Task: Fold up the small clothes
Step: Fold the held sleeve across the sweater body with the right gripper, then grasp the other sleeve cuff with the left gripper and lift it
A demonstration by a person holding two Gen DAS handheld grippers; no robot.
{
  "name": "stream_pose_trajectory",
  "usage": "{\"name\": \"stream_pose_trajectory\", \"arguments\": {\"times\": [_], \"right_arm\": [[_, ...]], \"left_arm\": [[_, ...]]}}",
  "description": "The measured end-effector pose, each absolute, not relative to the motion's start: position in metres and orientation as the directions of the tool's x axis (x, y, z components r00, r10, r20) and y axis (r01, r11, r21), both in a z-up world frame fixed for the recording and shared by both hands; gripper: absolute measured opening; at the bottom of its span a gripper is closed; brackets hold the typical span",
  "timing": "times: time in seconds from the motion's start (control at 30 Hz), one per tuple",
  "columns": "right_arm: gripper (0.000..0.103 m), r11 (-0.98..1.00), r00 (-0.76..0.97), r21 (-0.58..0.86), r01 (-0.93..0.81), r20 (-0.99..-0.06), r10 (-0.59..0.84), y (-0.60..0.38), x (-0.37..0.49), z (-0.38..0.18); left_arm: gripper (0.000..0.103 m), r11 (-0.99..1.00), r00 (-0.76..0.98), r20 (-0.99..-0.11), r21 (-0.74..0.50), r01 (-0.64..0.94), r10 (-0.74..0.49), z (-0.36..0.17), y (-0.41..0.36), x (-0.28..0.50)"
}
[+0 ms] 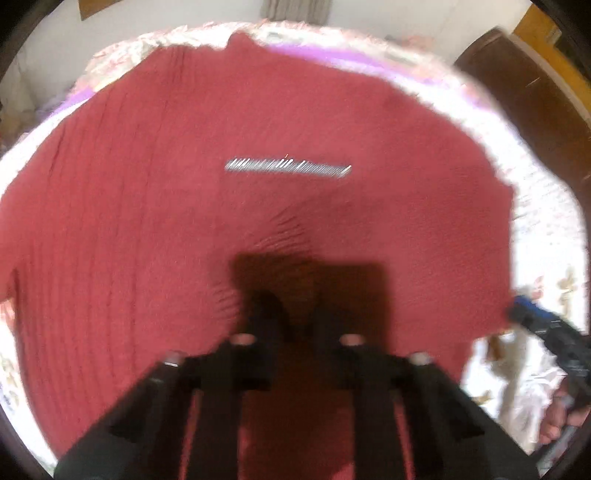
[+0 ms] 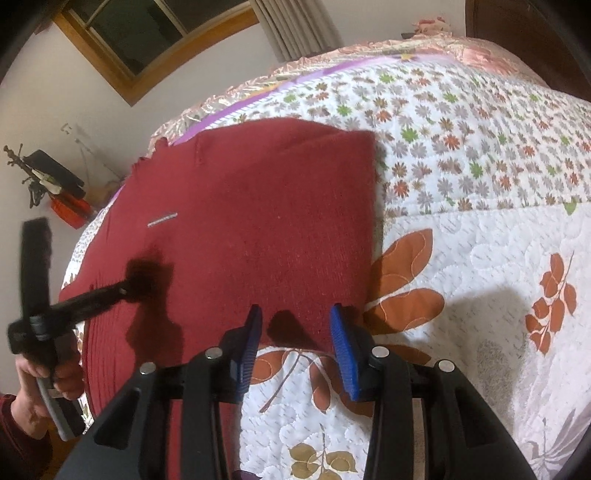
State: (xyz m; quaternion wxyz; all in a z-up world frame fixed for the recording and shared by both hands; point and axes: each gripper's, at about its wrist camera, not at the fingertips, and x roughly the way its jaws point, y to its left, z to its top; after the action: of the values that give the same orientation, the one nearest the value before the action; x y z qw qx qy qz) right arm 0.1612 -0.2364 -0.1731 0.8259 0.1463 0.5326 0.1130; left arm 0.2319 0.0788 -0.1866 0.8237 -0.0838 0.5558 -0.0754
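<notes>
A dark red knit sweater (image 1: pixel 221 147) lies flat on the bed and fills the left wrist view, with a small white mark (image 1: pixel 288 168) on it. My left gripper (image 1: pixel 295 310) presses into its middle, and the knit puckers around the black fingertips as they pinch it. In the right wrist view the folded sweater (image 2: pixel 258 206) has a straight right edge. The left gripper (image 2: pixel 129 286) touches it at the left, held by a hand (image 2: pixel 40 380). My right gripper (image 2: pixel 295 317) stands open with blue pads (image 2: pixel 341 350) astride the sweater's near right corner. That right gripper (image 1: pixel 524 314) shows at the sweater's edge.
A white quilted bedspread (image 2: pixel 461 258) with flower and leaf prints stretches right of the sweater. Behind the bed are a wood-framed window (image 2: pixel 140 40) and a curtain (image 2: pixel 295 29). Clutter (image 2: pixel 55 184) sits by the wall at left. Dark wooden furniture (image 1: pixel 524 96) stands at the right.
</notes>
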Motion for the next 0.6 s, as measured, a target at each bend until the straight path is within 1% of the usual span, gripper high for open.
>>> {"name": "stream_pose_trajectory", "arguments": {"times": [0.13,0.17,0.3,0.37,0.4,0.43,0.5,0.6], "right_arm": [[0.041,0.920,0.438,0.390,-0.032,-0.822,0.364,-0.232,0.165,-0.155],[0.041,0.915,0.449,0.403,-0.034,-0.811,0.374,-0.232,0.164,-0.149],[0.050,0.896,0.470,0.441,-0.052,-0.781,0.412,-0.228,0.166,-0.133],[0.051,0.885,0.462,0.461,-0.065,-0.772,0.436,-0.219,0.176,-0.128],[0.054,0.882,0.457,0.466,-0.071,-0.771,0.444,-0.215,0.178,-0.128],[0.058,0.882,0.452,0.465,-0.076,-0.773,0.446,-0.209,0.181,-0.129],[0.062,0.881,0.437,0.466,-0.085,-0.777,0.454,-0.192,0.190,-0.134],[0.071,0.871,0.398,0.485,-0.076,-0.786,0.473,-0.172,0.201,-0.151]], "left_arm": [[0.006,0.961,0.490,-0.832,-0.274,0.047,-0.261,-0.147,0.100,0.226],[0.006,0.962,0.515,-0.819,-0.271,0.042,-0.254,-0.139,0.109,0.225],[0.006,0.978,0.604,-0.783,-0.208,-0.022,-0.152,-0.105,0.163,0.224],[0.006,0.990,0.620,-0.781,-0.134,-0.049,-0.075,-0.096,0.196,0.227],[0.006,0.994,0.615,-0.788,-0.086,-0.074,-0.022,-0.099,0.211,0.230],[0.006,0.994,0.604,-0.797,-0.062,-0.095,0.008,-0.101,0.226,0.233],[0.006,0.990,0.578,-0.814,-0.024,-0.138,0.061,-0.115,0.254,0.238],[0.006,0.987,0.512,-0.857,-0.028,-0.156,0.057,-0.142,0.277,0.246]]}}
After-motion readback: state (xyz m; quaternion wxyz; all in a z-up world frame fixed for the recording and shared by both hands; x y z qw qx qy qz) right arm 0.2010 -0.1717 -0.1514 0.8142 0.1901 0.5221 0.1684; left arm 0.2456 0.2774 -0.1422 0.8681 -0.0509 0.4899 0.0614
